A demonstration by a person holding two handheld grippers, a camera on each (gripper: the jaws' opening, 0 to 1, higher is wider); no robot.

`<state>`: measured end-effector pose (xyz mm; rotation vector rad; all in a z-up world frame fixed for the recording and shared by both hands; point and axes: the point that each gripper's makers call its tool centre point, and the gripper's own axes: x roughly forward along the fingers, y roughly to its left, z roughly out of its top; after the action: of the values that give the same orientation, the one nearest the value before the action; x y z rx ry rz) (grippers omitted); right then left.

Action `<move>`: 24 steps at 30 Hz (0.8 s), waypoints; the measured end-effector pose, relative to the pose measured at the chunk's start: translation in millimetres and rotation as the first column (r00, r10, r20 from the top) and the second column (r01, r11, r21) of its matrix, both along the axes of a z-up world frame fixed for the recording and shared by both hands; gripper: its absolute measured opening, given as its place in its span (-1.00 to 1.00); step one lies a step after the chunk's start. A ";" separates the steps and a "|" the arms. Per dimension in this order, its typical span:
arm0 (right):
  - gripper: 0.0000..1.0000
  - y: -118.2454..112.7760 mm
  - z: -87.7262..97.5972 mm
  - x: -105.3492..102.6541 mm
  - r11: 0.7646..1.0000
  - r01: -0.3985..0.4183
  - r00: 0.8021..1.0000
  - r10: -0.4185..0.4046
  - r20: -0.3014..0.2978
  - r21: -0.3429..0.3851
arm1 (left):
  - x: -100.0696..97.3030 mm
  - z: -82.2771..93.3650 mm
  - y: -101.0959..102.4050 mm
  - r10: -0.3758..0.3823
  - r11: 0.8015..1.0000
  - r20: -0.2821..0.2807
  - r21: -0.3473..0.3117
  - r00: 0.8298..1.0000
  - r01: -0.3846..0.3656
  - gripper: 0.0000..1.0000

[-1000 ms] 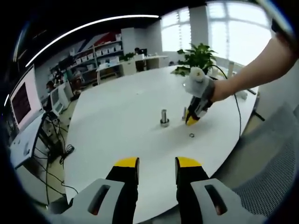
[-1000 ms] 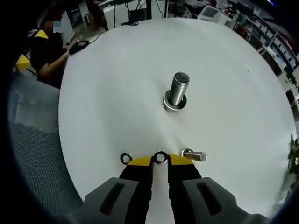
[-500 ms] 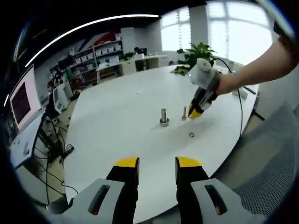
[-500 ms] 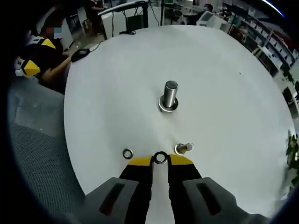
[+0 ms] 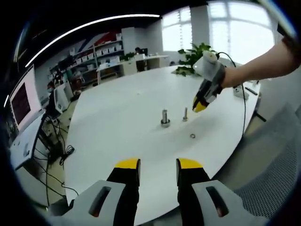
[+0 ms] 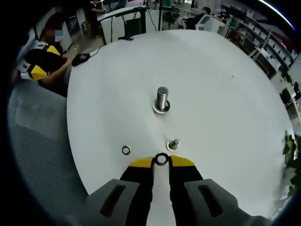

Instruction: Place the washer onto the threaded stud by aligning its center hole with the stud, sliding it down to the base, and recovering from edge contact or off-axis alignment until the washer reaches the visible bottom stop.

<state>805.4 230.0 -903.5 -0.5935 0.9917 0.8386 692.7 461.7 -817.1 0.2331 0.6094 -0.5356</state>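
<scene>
A: Right gripper [image 6: 161, 161] first. Jaws nearly shut, pinching the washer [image 6: 161, 159] by its rim at the yellow tips, lower centre of the right gripper view. Hole faces the camera, washer held up off the table [image 6: 225, 89].

B: How does it handle?

A: My guess: small metal ring, light, stiff, smooth, so it can slip or twist in the pinch. An edge grip across the rim looks right, since it keeps the hole free for the stud.

B: Where's the stud?

A: Threaded stud [image 6: 161, 99] stands upright mid-frame on a wide round base, well above the tips in the picture and apart from them. Closer in, a smaller bolt [image 6: 173, 143] stands just up-right of the tips, and a spare washer [image 6: 126, 150] lies flat to the left.

B: Left gripper?

A: Left gripper [image 5: 158, 165] at the bottom of the left gripper view, jaws apart, nothing between them, hanging near the table edge. From there the right gripper [image 5: 199, 106] shows upper right, above the table, right of the stud [image 5: 165, 118].

B: Anything unclear?

A: In that view the held washer is too small to make out. Can't tell how deep the pads bite on the rim. Can't resolve threads on the stud or whether a washer already sits on its base.
</scene>
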 end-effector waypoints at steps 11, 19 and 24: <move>-0.73 -4.7 9.2 8.1 1.000 0.013 1.000 -0.013 0.020 0.004 | -1.0 -0.9 -0.1 -0.005 1.000 -0.001 0.005 1.000 0.005 -0.43; -0.73 -7.8 19.5 12.4 1.000 0.017 0.999 -0.018 0.038 0.003 | -1.5 -1.1 -0.5 -0.007 1.000 -0.002 0.009 1.000 0.007 -0.43; -0.73 -10.0 22.0 15.9 1.000 0.017 0.999 -0.017 0.046 -0.002 | -1.1 -0.6 -0.5 -0.005 1.000 0.000 0.006 1.000 0.005 -0.43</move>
<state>821.3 220.0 -881.5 -0.6036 0.9546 0.8057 691.7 461.2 -817.7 0.2405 0.6109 -0.5391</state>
